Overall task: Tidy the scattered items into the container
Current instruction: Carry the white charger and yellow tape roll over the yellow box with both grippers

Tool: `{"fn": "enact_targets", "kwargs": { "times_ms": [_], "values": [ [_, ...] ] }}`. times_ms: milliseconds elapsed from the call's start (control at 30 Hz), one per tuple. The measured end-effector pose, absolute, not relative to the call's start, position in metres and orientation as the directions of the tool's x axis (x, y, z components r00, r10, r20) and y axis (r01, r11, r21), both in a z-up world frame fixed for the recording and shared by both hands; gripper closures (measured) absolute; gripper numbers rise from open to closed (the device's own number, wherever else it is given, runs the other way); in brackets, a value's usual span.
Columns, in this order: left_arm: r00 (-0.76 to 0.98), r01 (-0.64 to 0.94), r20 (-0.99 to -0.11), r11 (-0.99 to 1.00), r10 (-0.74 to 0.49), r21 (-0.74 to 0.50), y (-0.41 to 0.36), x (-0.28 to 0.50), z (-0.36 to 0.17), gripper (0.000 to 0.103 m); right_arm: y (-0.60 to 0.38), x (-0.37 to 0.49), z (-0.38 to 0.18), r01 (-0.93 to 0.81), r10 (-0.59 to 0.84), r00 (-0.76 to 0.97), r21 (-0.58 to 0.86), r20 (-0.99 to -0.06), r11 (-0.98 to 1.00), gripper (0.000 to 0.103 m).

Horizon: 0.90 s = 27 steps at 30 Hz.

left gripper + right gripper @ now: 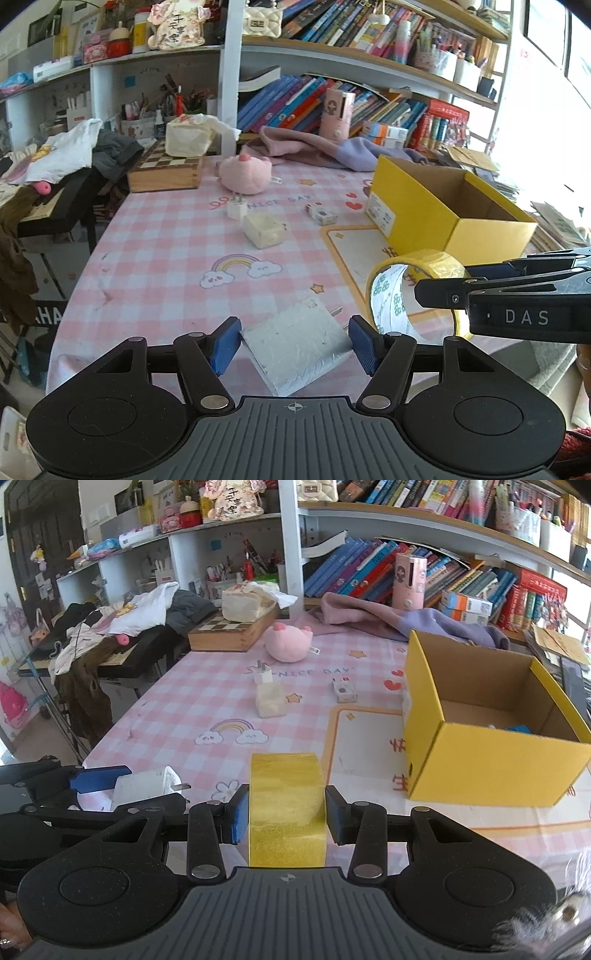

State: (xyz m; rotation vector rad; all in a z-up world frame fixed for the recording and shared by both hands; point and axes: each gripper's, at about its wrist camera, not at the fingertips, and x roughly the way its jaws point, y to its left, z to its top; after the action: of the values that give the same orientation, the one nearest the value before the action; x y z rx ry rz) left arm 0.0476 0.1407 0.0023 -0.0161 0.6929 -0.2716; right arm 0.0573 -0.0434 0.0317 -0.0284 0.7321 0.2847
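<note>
Bookshelves backed the pink-checked worktop (166,258). Left gripper (293,341) held a white plug adapter (295,347) between half-open jaws; right gripper (282,816) clamped a yellow tape roll (286,805) — both above the near edge, yellow box (480,768) near the right edge.

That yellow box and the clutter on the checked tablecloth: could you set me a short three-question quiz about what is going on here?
1. True or false: the right gripper is clamped on a roll of yellow tape.
2. What does the left gripper hold? A) a white plug adapter B) a pink plush toy C) a chessboard box
3. Fill in: the yellow box stands with its top ____.

Key: 1 true; 2 A; 3 open.
</note>
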Motion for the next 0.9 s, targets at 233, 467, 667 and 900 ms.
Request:
{"fn": "enact_targets", "kwargs": {
  "times_ms": [233,467,667,900],
  "values": [
    [0.725,0.27,-0.631,0.957,-0.277,-0.109,0.134,0.04,0.001,0.039,-0.052,0.043,0.03,-0.237,0.226,0.71,0.076,-0.667,0.969,0.064],
    [0.709,0.329,-0.631,0.939,-0.316,-0.101,0.119,0.036,0.002,0.039,-0.066,0.031,0.03,-0.178,0.189,0.722,0.084,-0.666,0.98,0.064],
    [0.687,0.385,-0.631,0.917,-0.361,-0.105,0.102,0.036,0.001,0.039,-0.082,0.021,0.03,-0.117,0.141,0.731,0.082,-0.668,0.99,0.064],
    [0.646,0.466,-0.631,0.876,-0.43,-0.12,0.078,0.035,-0.001,0.039,-0.106,0.004,0.029,-0.027,0.069,0.735,0.072,-0.675,0.997,0.064]
  ]
}}
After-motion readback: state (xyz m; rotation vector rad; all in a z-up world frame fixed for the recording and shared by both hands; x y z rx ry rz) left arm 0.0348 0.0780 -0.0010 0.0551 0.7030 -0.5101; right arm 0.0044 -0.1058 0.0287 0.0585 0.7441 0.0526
